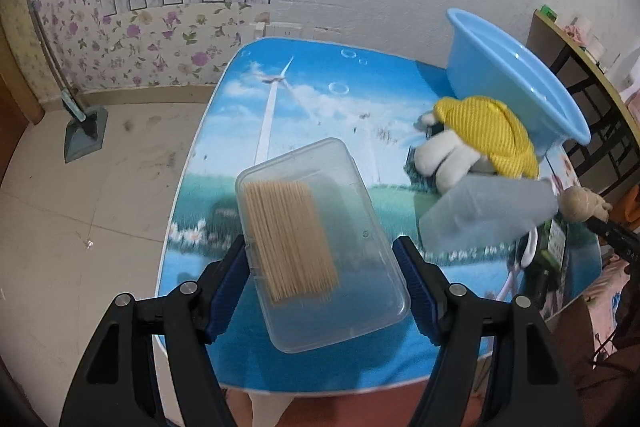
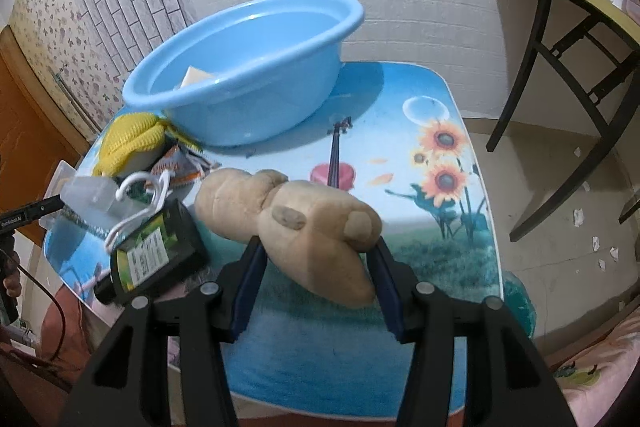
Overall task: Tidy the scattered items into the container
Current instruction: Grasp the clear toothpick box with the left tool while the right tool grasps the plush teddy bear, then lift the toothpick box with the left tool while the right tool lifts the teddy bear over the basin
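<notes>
Right now we're mid-carry w/ two items at once. Our left hand-held gripper (image 1: 322,281) is clamped on a clear toothpick box (image 1: 320,243), lifted above the surface (image 1: 320,99) at lower centre of the left view. Our right hand-held gripper (image 2: 318,275) is clamped on a tan plush toy (image 2: 296,223), centre of the right view.

The blue basin (image 2: 248,67), upper left of the right view, sits at the back of the surface w/ one pale item already inside. Next move, we judge: swing each load over the rim, then let go, one at a time so the two don't collide.

Count: 1 basin, 1 toothpick box, 1 tan plush, 1 yellow-and-white plush (image 1: 476,143), 1 dark bottle (image 2: 156,251), 1 white hook (image 2: 140,203), 1 snack packet (image 2: 180,167); approx., the pile overlaps.
</notes>
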Tool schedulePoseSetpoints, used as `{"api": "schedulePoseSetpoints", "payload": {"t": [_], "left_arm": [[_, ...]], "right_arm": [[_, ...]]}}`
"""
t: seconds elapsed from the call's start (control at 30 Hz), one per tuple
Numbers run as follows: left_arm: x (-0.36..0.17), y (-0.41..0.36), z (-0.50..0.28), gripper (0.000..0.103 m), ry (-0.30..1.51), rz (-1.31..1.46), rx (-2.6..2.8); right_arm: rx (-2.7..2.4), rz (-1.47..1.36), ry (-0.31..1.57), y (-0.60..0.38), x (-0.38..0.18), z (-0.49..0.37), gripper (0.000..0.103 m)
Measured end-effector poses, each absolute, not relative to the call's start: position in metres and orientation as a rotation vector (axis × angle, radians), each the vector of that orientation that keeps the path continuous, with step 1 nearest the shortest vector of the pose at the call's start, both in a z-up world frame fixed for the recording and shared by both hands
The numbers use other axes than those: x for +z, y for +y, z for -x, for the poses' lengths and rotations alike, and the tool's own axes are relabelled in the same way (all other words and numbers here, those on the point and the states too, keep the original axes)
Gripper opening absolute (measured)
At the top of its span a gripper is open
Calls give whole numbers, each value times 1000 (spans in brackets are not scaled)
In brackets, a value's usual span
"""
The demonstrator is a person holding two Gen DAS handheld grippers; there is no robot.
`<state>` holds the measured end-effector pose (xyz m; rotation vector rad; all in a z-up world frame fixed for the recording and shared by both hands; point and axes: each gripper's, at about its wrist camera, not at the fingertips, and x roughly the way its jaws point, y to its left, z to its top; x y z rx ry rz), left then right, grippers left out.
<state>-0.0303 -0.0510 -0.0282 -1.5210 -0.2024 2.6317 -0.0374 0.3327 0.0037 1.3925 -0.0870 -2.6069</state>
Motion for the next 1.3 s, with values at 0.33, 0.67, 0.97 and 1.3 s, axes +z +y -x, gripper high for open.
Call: {"api": "schedulePoseSetpoints", "payload": {"t": [0.33, 0.67, 0.97, 1.3], "left_arm": [[-29, -35, 22, 71, -102, 1506, 2642], [-44, -32, 21, 71, -62, 1566, 2621], [-47, -24, 18, 63, 0, 1496, 2692], [-24, -27, 15, 62, -58, 1407, 2735]], "right_arm": [[-2648, -1379, -24, 328, 9, 31, 54], [-2628, -1459, -55, 332, -3, 36, 61], [-2588, -1512, -54, 327, -20, 40, 78], [-2608, -1416, -80, 333, -10, 32, 45]]}}
